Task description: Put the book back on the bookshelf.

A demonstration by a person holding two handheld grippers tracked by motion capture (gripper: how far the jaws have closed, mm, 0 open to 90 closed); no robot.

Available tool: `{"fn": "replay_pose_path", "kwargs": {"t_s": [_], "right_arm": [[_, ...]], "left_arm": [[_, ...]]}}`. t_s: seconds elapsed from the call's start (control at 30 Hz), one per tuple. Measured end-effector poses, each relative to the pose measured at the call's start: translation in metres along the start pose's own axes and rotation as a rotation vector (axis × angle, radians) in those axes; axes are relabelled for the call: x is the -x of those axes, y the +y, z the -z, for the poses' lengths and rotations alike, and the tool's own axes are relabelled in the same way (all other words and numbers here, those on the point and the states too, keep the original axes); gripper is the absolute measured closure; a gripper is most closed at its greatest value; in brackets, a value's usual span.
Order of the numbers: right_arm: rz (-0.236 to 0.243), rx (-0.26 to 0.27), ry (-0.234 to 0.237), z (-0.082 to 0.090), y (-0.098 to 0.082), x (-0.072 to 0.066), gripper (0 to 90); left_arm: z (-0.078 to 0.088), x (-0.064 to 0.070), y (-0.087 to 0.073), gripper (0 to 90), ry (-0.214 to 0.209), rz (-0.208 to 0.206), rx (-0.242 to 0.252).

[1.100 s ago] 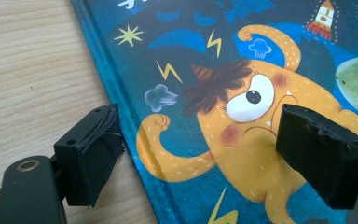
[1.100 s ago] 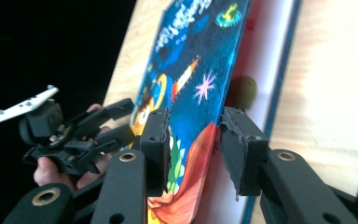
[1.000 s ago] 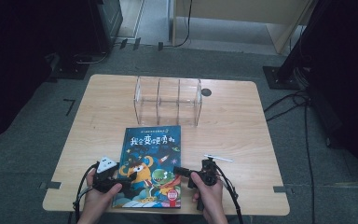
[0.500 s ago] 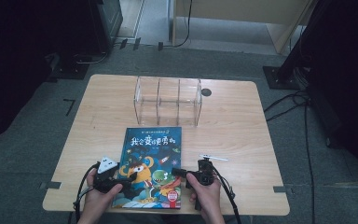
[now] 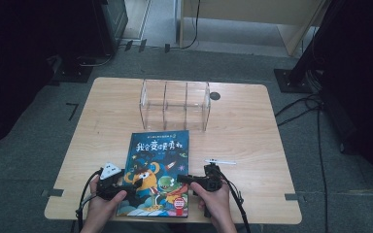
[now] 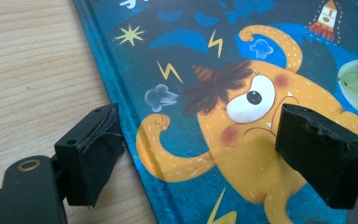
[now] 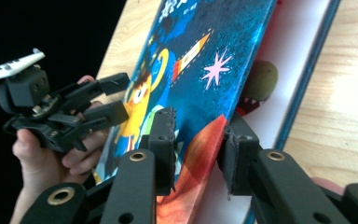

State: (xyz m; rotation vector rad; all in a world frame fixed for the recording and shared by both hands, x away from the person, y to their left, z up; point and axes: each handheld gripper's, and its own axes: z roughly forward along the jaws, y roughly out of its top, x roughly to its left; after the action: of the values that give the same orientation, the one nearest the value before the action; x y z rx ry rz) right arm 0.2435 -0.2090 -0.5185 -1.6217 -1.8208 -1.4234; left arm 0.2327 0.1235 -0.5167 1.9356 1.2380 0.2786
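Lifting the picture book's [image 5: 156,172] cover since earlier, my right gripper [image 7: 196,142] pinches its edge; my left gripper [image 6: 200,149] is spread over its spine.

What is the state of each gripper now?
Left gripper: open, jaws astride the book's spine edge.
Right gripper: shut on the lifted front cover.

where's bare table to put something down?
Bare wood left and right of the clear divider rack, and the table's right half past the small pen-like object. Crowded at the near edge: book, left gripper, right gripper.
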Motion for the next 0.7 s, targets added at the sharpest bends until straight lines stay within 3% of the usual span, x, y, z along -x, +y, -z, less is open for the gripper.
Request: {"fn": "replay_pose_path", "kwargs": {"t_s": [0.27, 0.47, 0.6, 0.7], "right_arm": [[-0.001, -0.008, 0.005, -0.0036, 0.0007, -0.0023, 69.4], [0.0, -0.009, 0.046, -0.0056, 0.0006, -0.0004, 72.6], [0.034, 0.033, 0.108, -0.0026, 0.0004, -0.0031, 76.5], [0.077, 0.052, 0.123, -0.0017, 0.0001, -0.0055, 76.9]], "left_arm": [[0.0006, -0.001, 0.0002, 15.0, 0.012, 0.01, 0.003], [0.0011, -0.0029, 0.0003, 15.0, 0.004, 0.027, 0.008], [0.0026, -0.0073, 0.0006, 15.0, -0.03, 0.056, 0.014], [0.003, -0.0087, 0.0007, 15.0, -0.037, 0.063, 0.015]]}}
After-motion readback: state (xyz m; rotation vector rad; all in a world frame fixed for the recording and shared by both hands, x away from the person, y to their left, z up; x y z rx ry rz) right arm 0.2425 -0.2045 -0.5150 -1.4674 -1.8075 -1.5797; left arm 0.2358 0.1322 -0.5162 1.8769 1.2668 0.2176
